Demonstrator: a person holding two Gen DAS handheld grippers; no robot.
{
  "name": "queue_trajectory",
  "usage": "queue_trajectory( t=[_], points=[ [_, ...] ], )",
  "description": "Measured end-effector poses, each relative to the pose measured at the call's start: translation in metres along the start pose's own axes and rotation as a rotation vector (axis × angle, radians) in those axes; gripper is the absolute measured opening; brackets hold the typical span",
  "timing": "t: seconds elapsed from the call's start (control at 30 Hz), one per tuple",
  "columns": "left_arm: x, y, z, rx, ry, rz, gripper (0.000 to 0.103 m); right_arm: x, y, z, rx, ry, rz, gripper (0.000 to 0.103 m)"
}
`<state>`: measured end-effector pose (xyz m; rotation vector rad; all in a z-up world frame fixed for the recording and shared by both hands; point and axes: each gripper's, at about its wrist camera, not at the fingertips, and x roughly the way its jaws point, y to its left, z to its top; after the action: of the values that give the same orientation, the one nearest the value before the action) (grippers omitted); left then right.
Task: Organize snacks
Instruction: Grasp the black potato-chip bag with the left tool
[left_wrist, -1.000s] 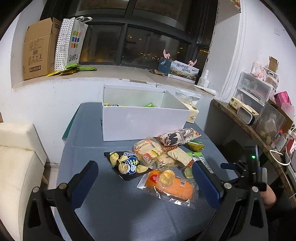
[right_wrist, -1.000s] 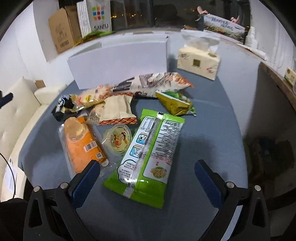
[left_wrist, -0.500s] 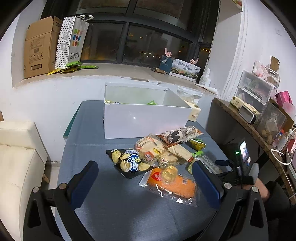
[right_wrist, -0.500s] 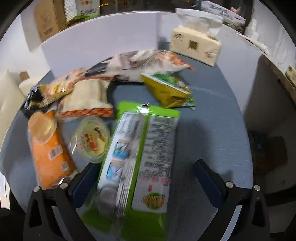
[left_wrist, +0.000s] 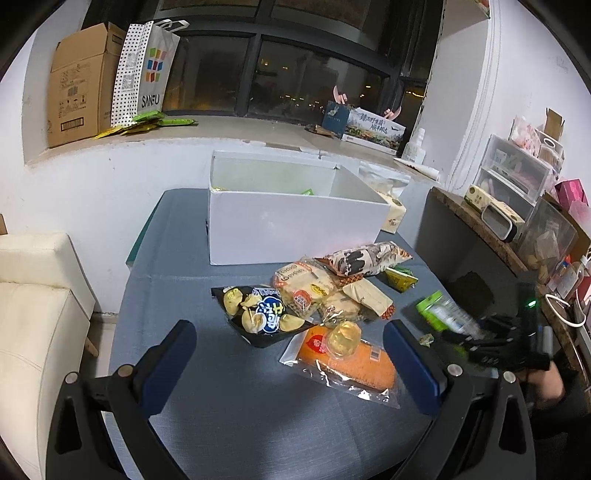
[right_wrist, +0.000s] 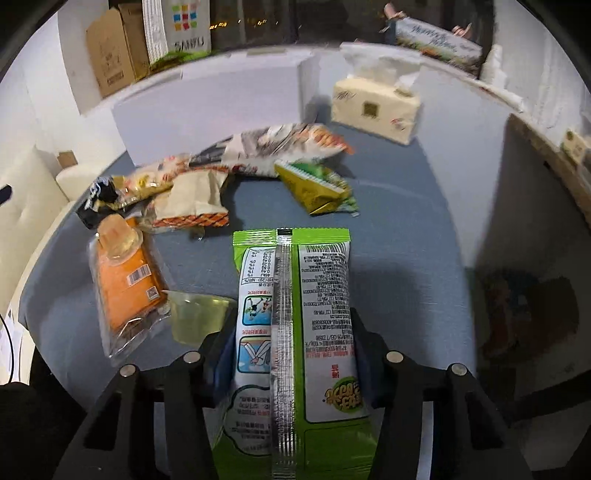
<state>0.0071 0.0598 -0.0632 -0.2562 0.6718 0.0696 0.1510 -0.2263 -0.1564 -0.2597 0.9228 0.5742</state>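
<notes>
The right gripper (right_wrist: 291, 354), jaws just closed on the green packet's (right_wrist: 295, 295) lower half above the table (right_wrist: 399, 229), should keep it level toward the white box (left_wrist: 295, 229), while the left gripper (left_wrist: 291, 354) hangs open over 1 orange pack (left_wrist: 351, 360).

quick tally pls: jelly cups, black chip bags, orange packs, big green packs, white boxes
jelly cups: 2
black chip bag: 1
orange pack: 1
big green pack: 1
white box: 1
total: 6
</notes>
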Motion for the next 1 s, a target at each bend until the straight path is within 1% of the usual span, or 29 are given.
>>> queue_trajectory(
  t=[0.17,0.2,0.33,0.4,0.5,0.6,0.63,0.73,0.8,0.83,0.9,0.93,0.97,1.0],
  points=[
    [0.014,-0.004,-0.004,0.012,0.028,0.004,0.103,-0.025,-0.010,0.006,0.016,-0.076,-0.037,0.057],
    [0.018,-0.005,-0.004,0.014,0.036,0.005,0.103,-0.029,-0.012,0.008,0.025,-0.087,-0.030,0.057],
    [0.034,-0.006,-0.005,0.024,0.068,0.000,0.103,-0.046,-0.010,0.012,0.055,-0.136,0.053,0.058],
    [0.049,-0.004,-0.003,0.017,0.091,0.014,0.103,-0.052,-0.005,0.011,0.049,-0.150,0.065,0.058],
    [0.075,0.002,0.002,-0.001,0.131,0.009,0.103,-0.059,0.002,0.008,0.042,-0.169,0.080,0.058],
    [0.102,0.015,0.007,-0.052,0.184,0.012,0.103,-0.063,0.005,0.005,0.037,-0.174,0.081,0.058],
    [0.110,0.022,0.009,-0.085,0.199,0.009,0.103,-0.064,0.005,0.004,0.035,-0.174,0.084,0.058],
    [0.129,0.049,0.010,-0.230,0.235,-0.056,0.103,-0.064,0.004,0.001,0.038,-0.171,0.086,0.058],
    [0.141,0.065,0.009,-0.300,0.262,-0.056,0.103,-0.063,0.002,-0.001,0.043,-0.166,0.088,0.058],
    [0.147,0.071,0.008,-0.320,0.272,-0.058,0.103,-0.061,0.002,-0.001,0.046,-0.161,0.089,0.058],
    [0.156,0.075,0.006,-0.323,0.288,-0.076,0.102,-0.060,0.002,-0.002,0.046,-0.157,0.089,0.058],
    [0.156,0.072,0.007,-0.298,0.275,-0.072,0.098,-0.059,0.002,-0.002,0.044,-0.154,0.091,0.059],
    [0.158,0.069,0.008,-0.280,0.288,-0.082,0.078,-0.058,0.003,-0.002,0.043,-0.153,0.090,0.059],
    [0.160,0.065,0.008,-0.249,0.295,-0.070,0.070,-0.058,0.004,-0.002,0.041,-0.151,0.090,0.059]
  ],
)
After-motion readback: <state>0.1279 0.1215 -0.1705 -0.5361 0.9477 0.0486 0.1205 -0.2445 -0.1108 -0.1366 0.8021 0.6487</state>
